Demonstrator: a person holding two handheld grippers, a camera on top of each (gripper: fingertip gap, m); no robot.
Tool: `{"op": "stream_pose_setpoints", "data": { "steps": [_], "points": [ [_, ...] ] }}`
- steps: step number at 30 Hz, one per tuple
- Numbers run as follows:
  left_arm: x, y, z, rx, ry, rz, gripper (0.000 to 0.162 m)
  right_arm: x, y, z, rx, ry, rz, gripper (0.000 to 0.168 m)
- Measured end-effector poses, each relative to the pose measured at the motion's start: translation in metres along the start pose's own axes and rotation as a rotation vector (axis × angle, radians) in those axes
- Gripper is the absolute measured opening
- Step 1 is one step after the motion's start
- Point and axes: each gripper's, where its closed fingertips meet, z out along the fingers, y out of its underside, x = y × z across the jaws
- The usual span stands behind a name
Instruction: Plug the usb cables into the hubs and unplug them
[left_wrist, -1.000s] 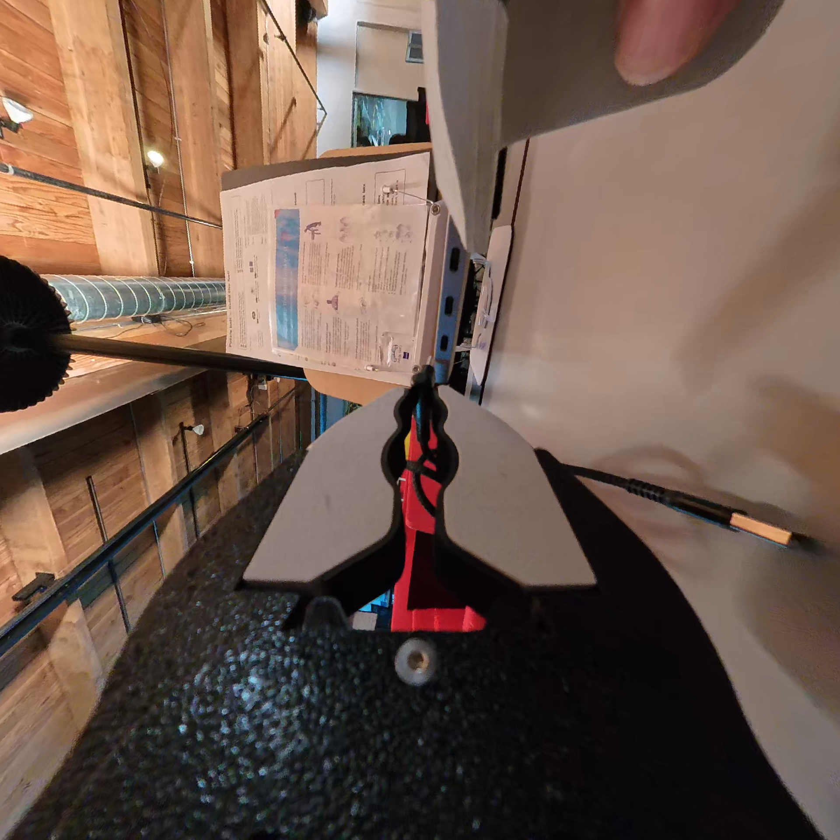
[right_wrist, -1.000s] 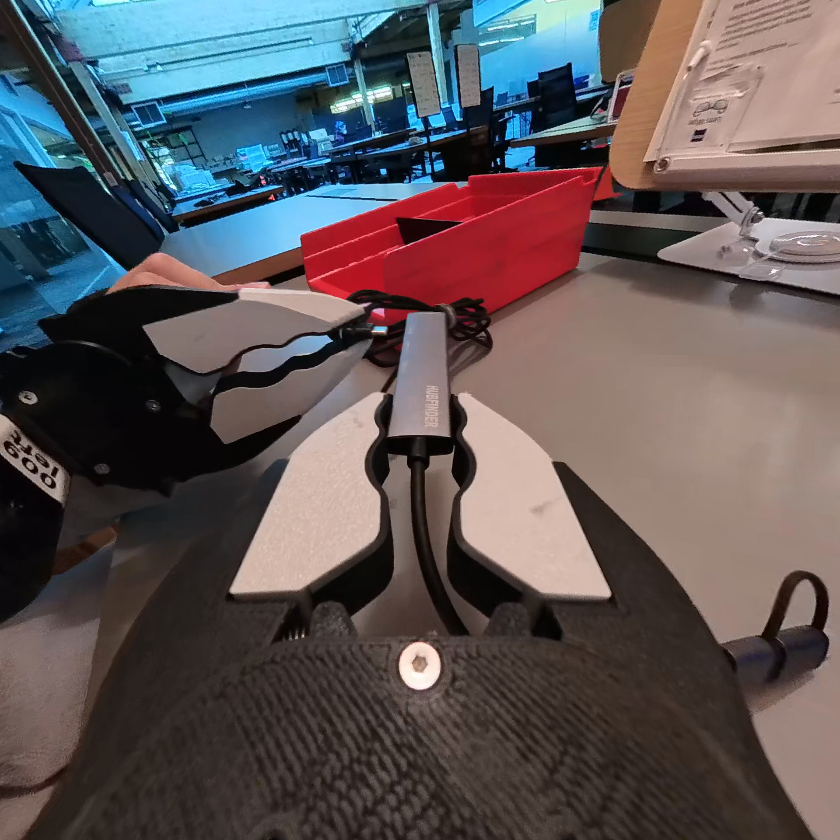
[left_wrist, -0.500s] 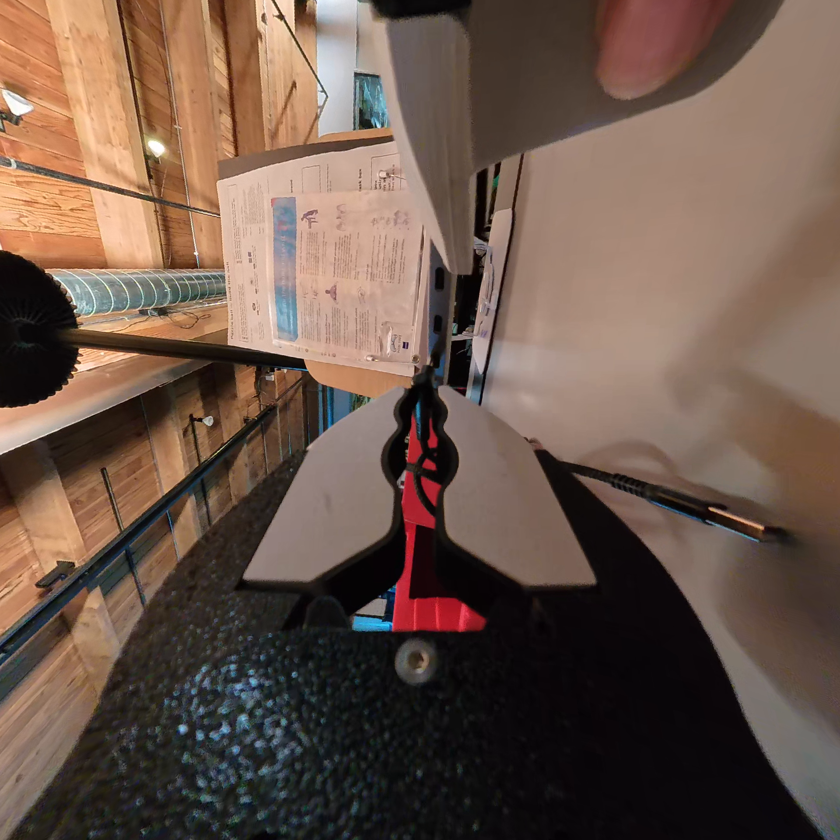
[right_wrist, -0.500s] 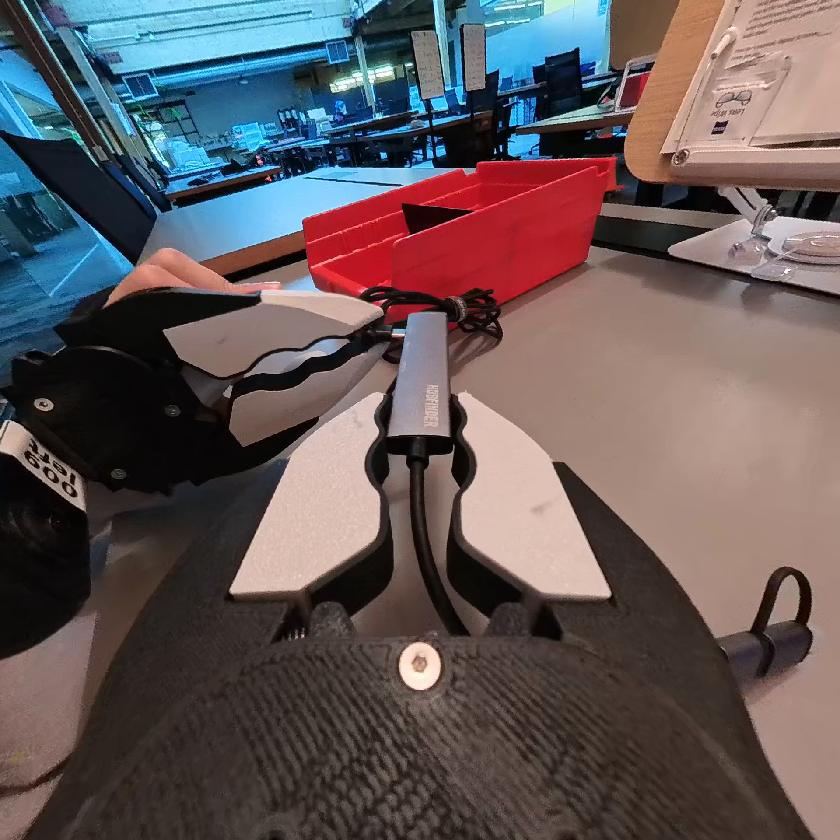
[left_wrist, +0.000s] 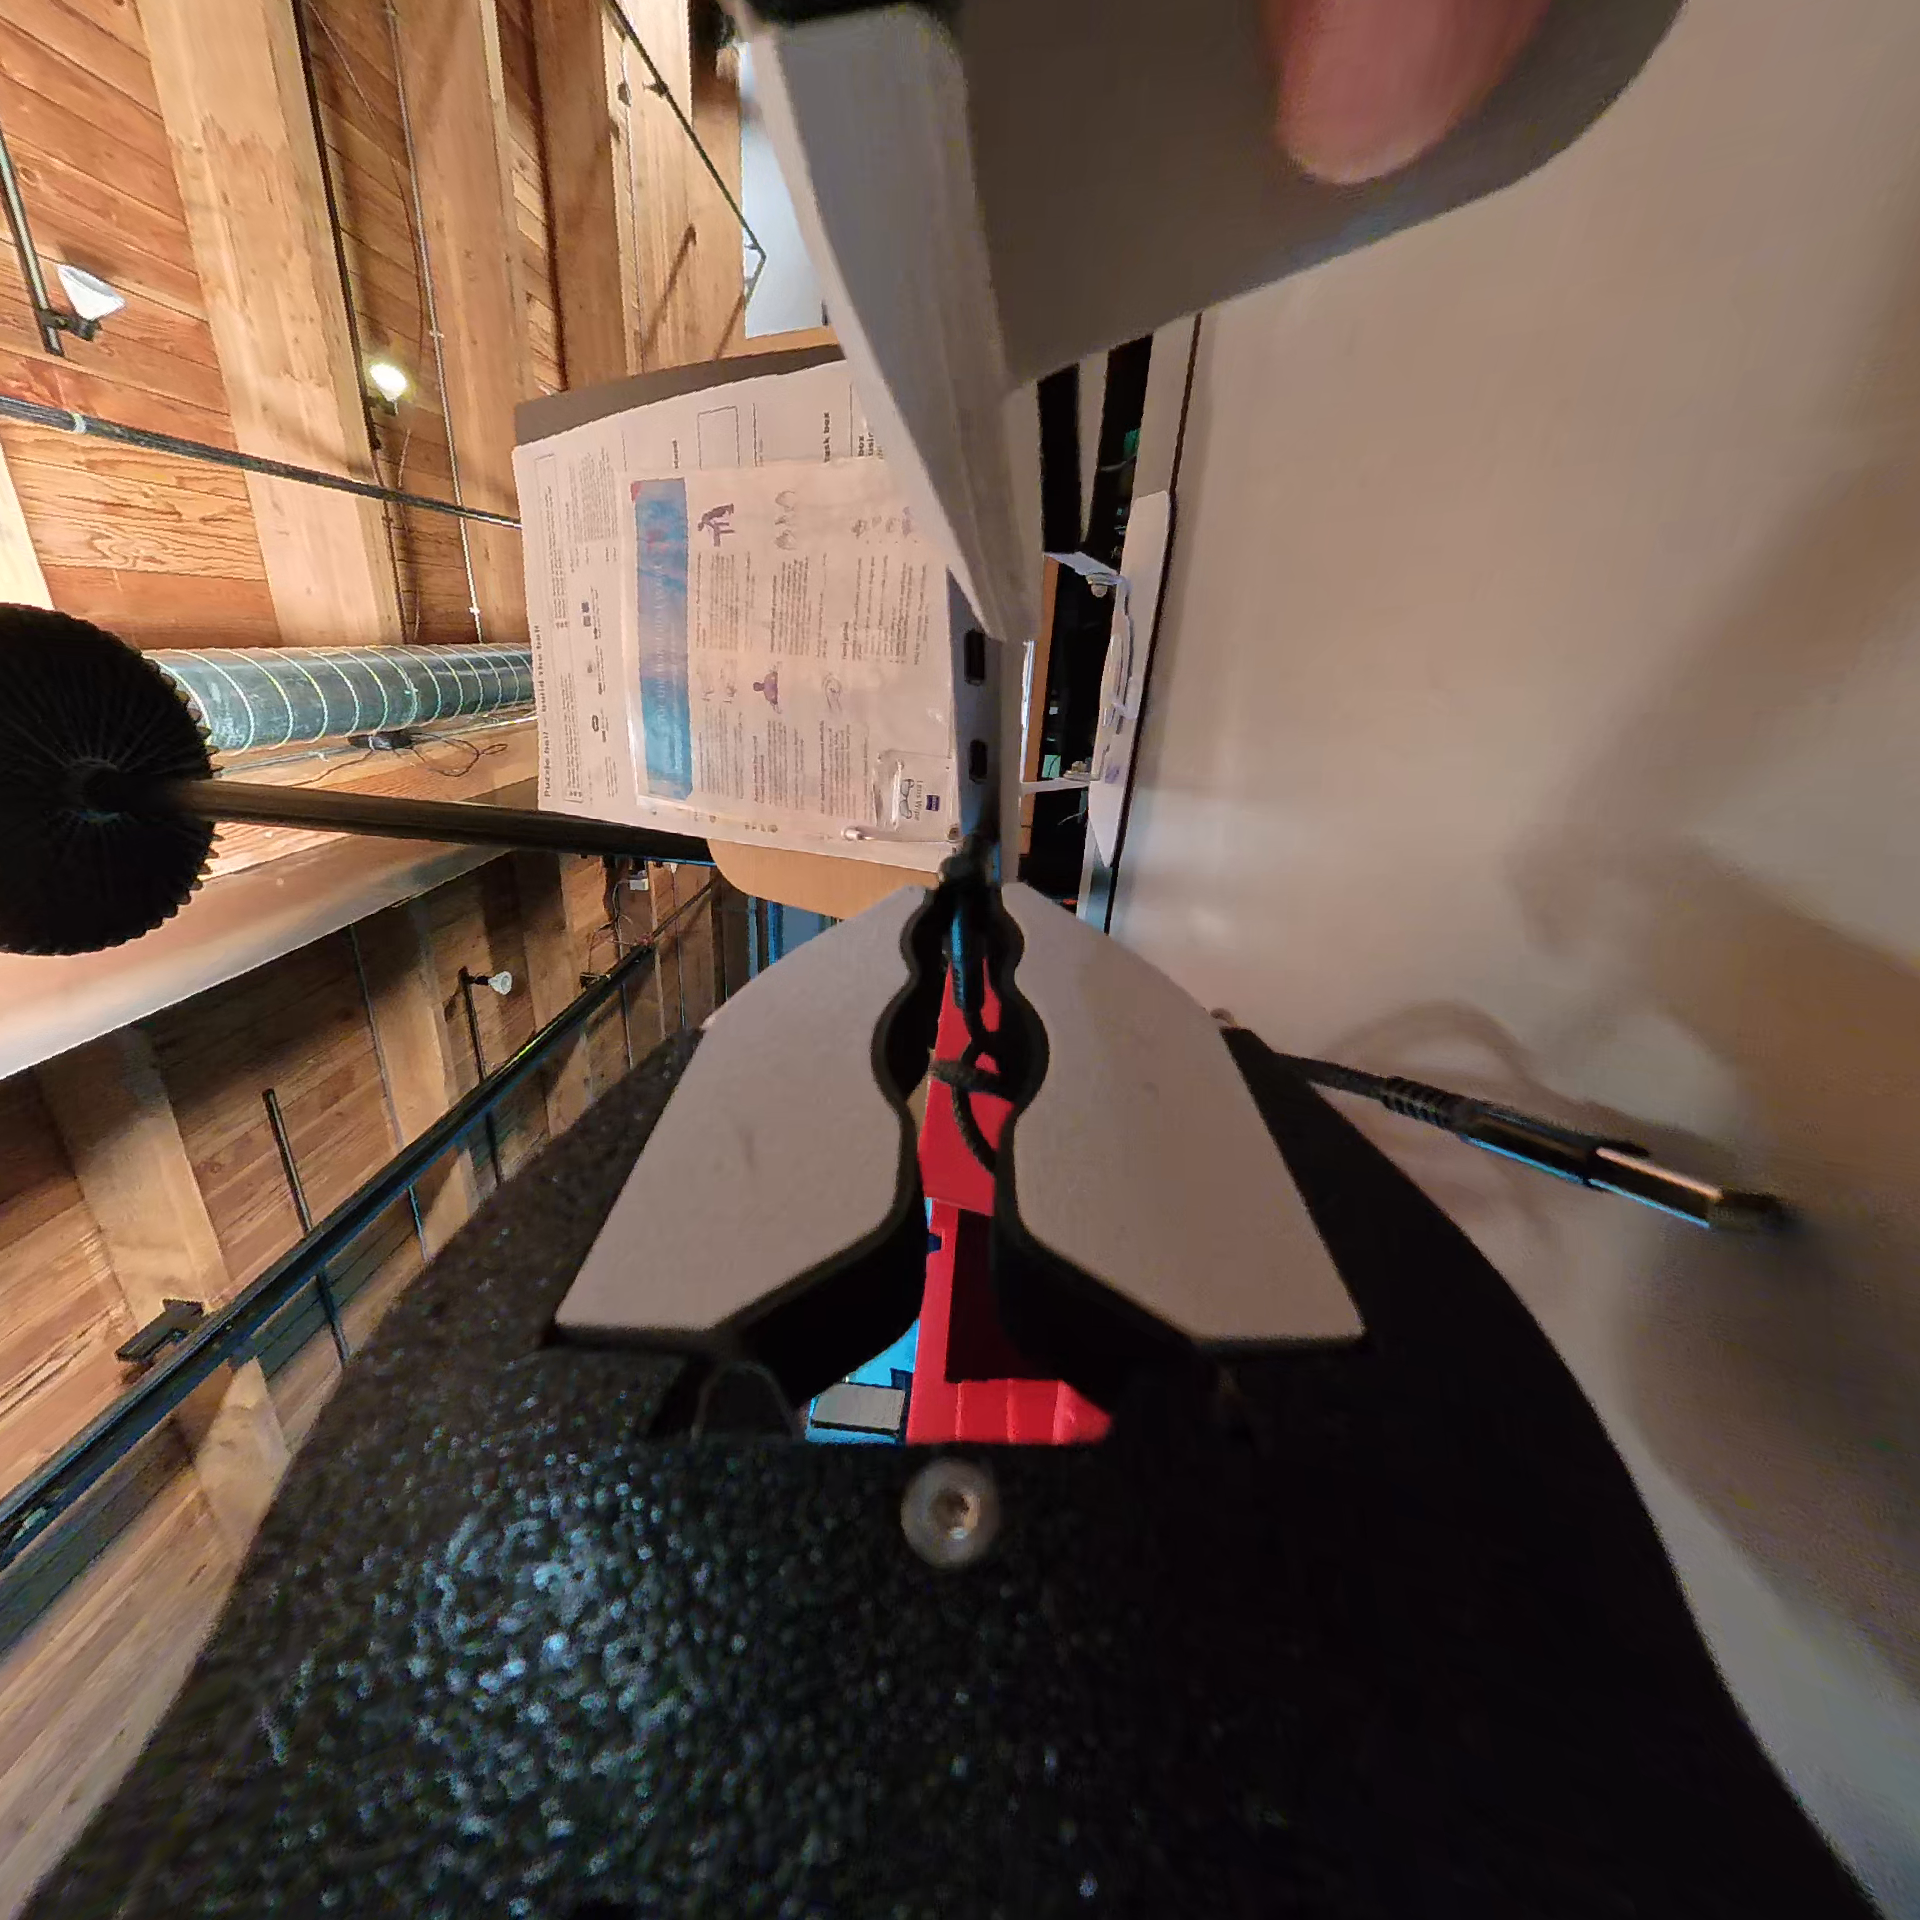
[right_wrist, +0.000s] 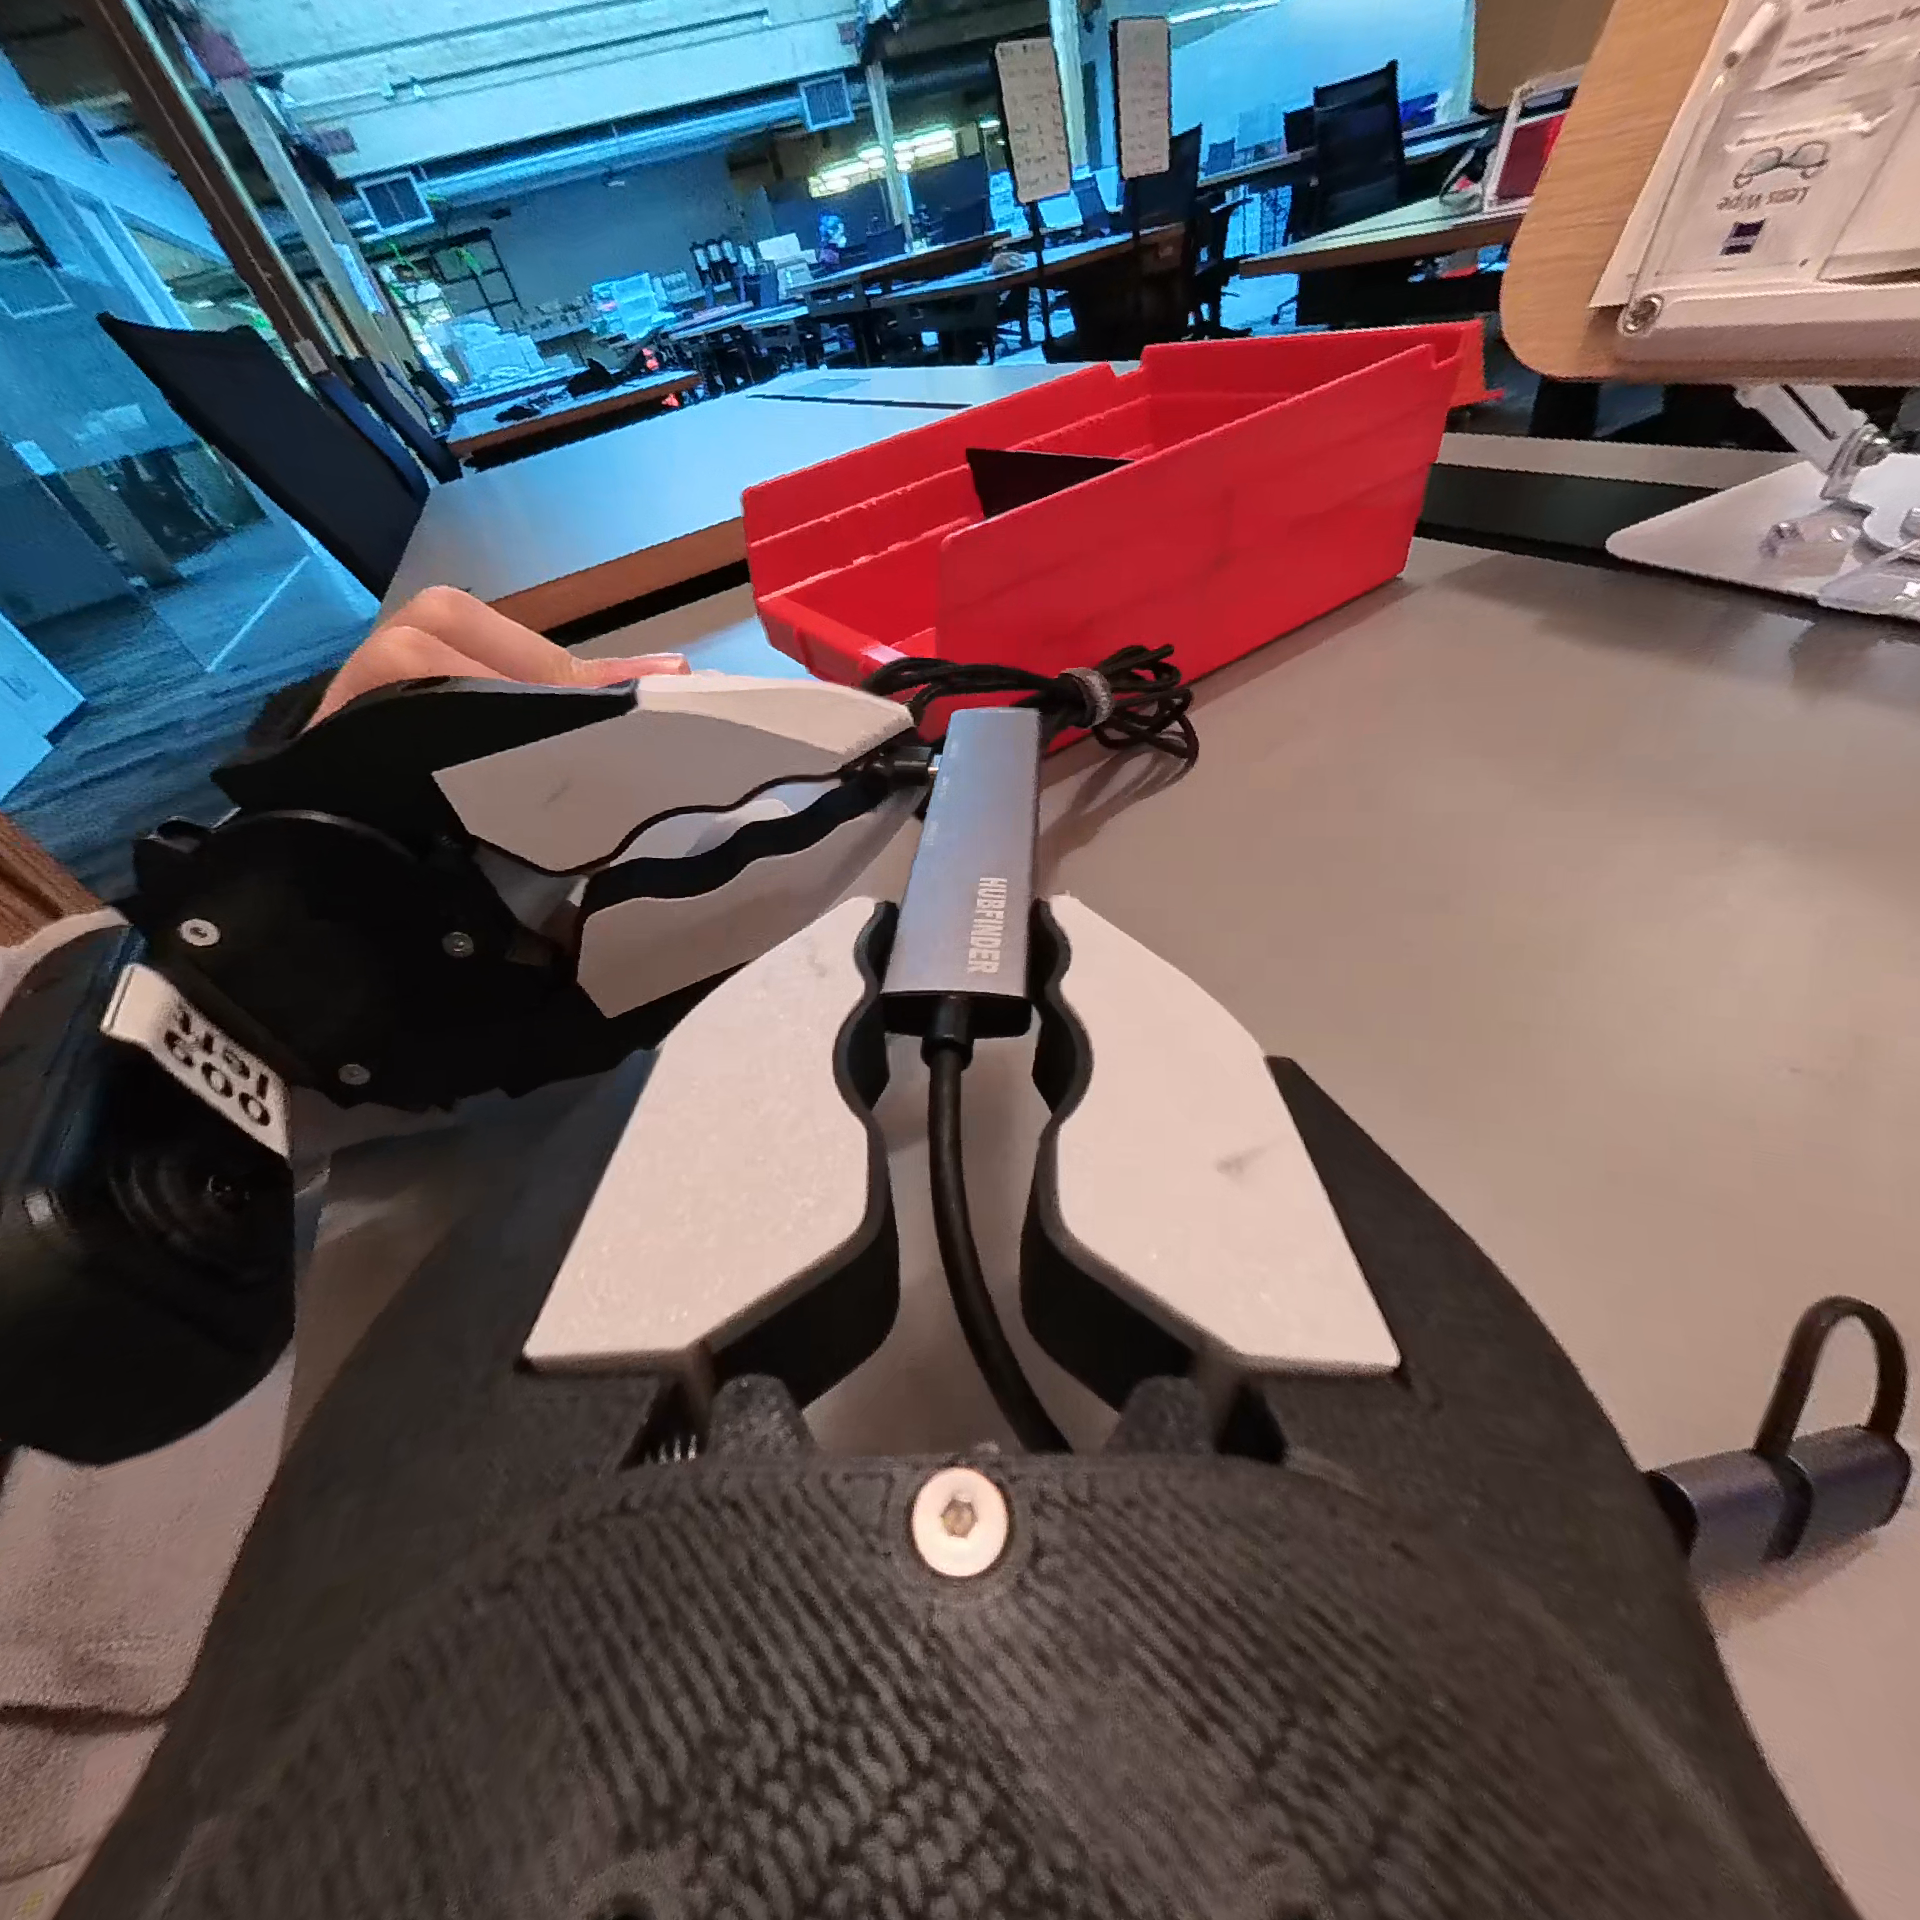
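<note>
My right gripper (right_wrist: 961, 920) is shut on the near end of a slim grey USB hub (right_wrist: 977, 831), held just above the grey table (right_wrist: 1507, 883). The hub's own black cable (right_wrist: 956, 1195) runs back between the fingers. My left gripper (right_wrist: 894, 769) comes in from the left, turned on its side, and is shut on a black USB plug (right_wrist: 902, 762) whose tip meets the hub's left side. In the left wrist view the left gripper (left_wrist: 968, 896) pinches the plug just below the hub's port edge (left_wrist: 977, 717). I cannot tell how deep the plug sits.
A tied coil of black cable (right_wrist: 1049, 691) lies beyond the hub, in front of a red bin (right_wrist: 1195, 540). A document stand (right_wrist: 1766, 520) is at the far right. Another loose USB plug (left_wrist: 1621, 1179) lies on the table. A dark cable-wrapped item (right_wrist: 1787, 1486) lies near the right. Tip to tip, the grippers are about 6 cm apart.
The left gripper has moved the black plug right, up to the hub's side, closing the small gap. The right gripper keeps hold of the hub and has shifted only slightly.
</note>
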Motion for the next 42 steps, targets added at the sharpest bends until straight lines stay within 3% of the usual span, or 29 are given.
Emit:
{"op": "stream_pose_setpoints", "data": {
  "steps": [1, 8, 14, 30, 34, 42],
  "points": [
    [-0.001, 0.0, 0.0, 0.002, -0.003, -0.005, 0.007, -0.002, 0.0, 0.0, -0.003, -0.015, -0.005, 0.026],
    [0.015, -0.001, 0.0, 0.065, 0.1, -0.013, 0.007, -0.008, 0.001, 0.0, -0.01, 0.004, -0.144, 0.027],
    [0.011, 0.006, 0.004, 0.002, 0.074, -0.041, 0.007, -0.001, 0.001, 0.005, -0.011, 0.069, -0.082, 0.025],
    [0.0, -0.002, -0.001, -0.065, 0.118, -0.061, 0.007, -0.003, -0.012, 0.002, 0.09, 0.161, -0.265, 0.025],
    [0.003, -0.002, -0.002, -0.047, 0.116, -0.062, 0.007, -0.003, -0.01, 0.003, 0.079, 0.099, -0.166, 0.026],
    [0.002, -0.004, -0.002, -0.037, 0.118, -0.074, 0.007, -0.002, -0.013, 0.001, 0.103, 0.116, -0.163, 0.026]
  ]
}}
